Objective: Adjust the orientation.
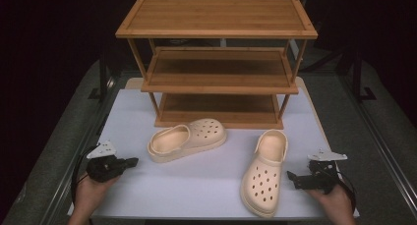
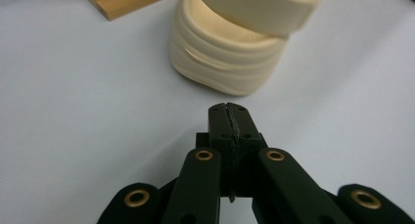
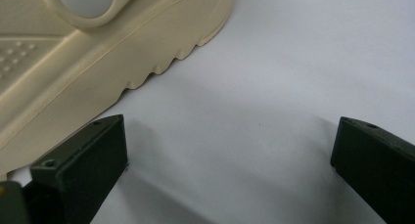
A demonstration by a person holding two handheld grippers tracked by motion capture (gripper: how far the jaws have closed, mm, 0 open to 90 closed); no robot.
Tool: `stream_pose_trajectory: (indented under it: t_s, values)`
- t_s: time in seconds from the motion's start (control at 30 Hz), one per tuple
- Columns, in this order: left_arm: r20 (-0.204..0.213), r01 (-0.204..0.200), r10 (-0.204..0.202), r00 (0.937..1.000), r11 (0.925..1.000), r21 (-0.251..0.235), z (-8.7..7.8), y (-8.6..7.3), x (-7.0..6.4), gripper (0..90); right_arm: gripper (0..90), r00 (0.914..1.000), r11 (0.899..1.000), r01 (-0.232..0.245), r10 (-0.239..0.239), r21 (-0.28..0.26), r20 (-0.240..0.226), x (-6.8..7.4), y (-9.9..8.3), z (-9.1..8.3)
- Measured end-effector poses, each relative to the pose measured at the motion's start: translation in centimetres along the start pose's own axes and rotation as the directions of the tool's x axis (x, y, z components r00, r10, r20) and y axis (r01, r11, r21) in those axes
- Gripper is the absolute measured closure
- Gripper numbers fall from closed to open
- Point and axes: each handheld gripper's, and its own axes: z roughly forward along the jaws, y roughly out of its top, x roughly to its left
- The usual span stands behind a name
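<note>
Two cream clogs lie on the white table (image 1: 206, 185) in front of a three-tier wooden rack (image 1: 219, 63) standing at the far side. The left clog (image 1: 187, 139) lies near the rack's bottom shelf, heel toward the left and toe toward the right; the right clog (image 1: 265, 173) sits nearer the person, toe toward the near edge and heel strap toward the rack. Both look like moulded foam: probably light, a little springy, with a smooth skin that could slip under hard jaws. The raised rim of the heel opening or the strap seems the surest place to pinch, since the thick ridged sole looks too wide and rounded to grip well. The left gripper (image 1: 129, 162) rests low at the near left, its jaws pressed together with nothing between them, aimed rightward at the left clog's heel, which the left gripper view shows just ahead. The right gripper (image 1: 293, 178) sits at the near right, aimed leftward, jaws spread wide and empty, just beside the right clog's side wall. Each hand holds its gripper from behind, close to the table.
</note>
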Motion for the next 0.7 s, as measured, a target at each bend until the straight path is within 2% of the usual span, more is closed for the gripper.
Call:
stream_pose_trajectory:
  t_s: [0.03,0.13,0.2,0.23,0.27,0.33,0.37,0.4,0.47,0.57,0.6,0.63,0.7]
  values:
    - [-0.014,0.004,-0.004,0.9999,1.0000,0.006,0.3,0.7,0.5,90.0,0.0,1.0000,1.000,0.001,-0.001,0.000,0.000,0.0,0.0,0.0]
    - [-0.028,0.007,-0.007,0.9996,0.9999,0.008,0.6,1.3,0.9,90.0,0.0,1.0000,1.000,0.001,-0.001,0.000,0.000,0.0,0.0,0.0]
    - [-0.029,0.004,-0.004,0.9996,0.9998,0.018,1.4,2.2,1.6,90.0,0.0,1.0000,1.000,-0.001,0.001,0.000,0.000,0.0,0.0,0.0]
    - [-0.029,0.004,-0.004,0.9996,0.9998,0.018,1.4,2.2,1.6,90.0,0.0,1.0000,1.000,-0.001,0.001,0.000,0.000,0.0,0.0,0.0]
    - [-0.018,0.016,-0.016,0.9997,0.9999,0.001,1.7,2.8,2.1,90.0,0.0,1.0000,1.000,-0.001,0.001,0.000,-0.001,0.0,0.0,0.0]
    - [-0.026,0.010,-0.009,0.9996,0.9998,0.017,2.3,3.4,2.5,90.0,0.0,1.0000,1.000,-0.002,0.002,0.001,-0.002,0.0,0.0,0.0]
    - [-0.025,0.011,-0.011,0.9996,0.9999,0.008,2.6,3.8,2.8,90.0,0.0,1.0000,1.000,-0.001,0.001,0.001,-0.002,0.0,0.0,0.0]
    - [-0.011,0.024,-0.024,0.9996,0.9997,-0.009,2.9,4.0,3.1,90.0,0.0,1.0000,1.000,0.001,-0.001,0.000,-0.003,0.0,0.0,0.0]
    - [-0.014,0.019,-0.019,0.9997,0.9998,0.006,3.5,4.7,3.6,90.0,0.0,1.0000,1.000,0.001,-0.001,0.001,-0.004,-0.1,0.0,0.0]
    - [0.016,0.037,-0.036,0.9992,0.9986,-0.039,4.3,5.2,4.2,90.0,0.0,1.0000,1.000,0.000,0.000,0.000,-0.004,-0.1,0.0,0.0]
    - [0.016,0.037,-0.036,0.9992,0.9986,-0.039,4.3,5.2,4.2,90.0,0.0,1.0000,1.000,0.000,0.000,0.000,-0.004,-0.1,0.0,0.0]
    - [0.001,0.013,-0.013,0.9999,0.9999,-0.002,5.3,5.7,4.5,90.0,0.0,1.0000,1.000,0.000,0.000,0.000,-0.004,-0.1,0.0,0.0]
    - [0.024,0.029,-0.028,0.9993,0.9987,-0.043,6.1,5.9,5.0,90.0,0.0,1.0000,1.000,0.000,0.000,0.000,-0.005,-0.1,0.0,0.0]
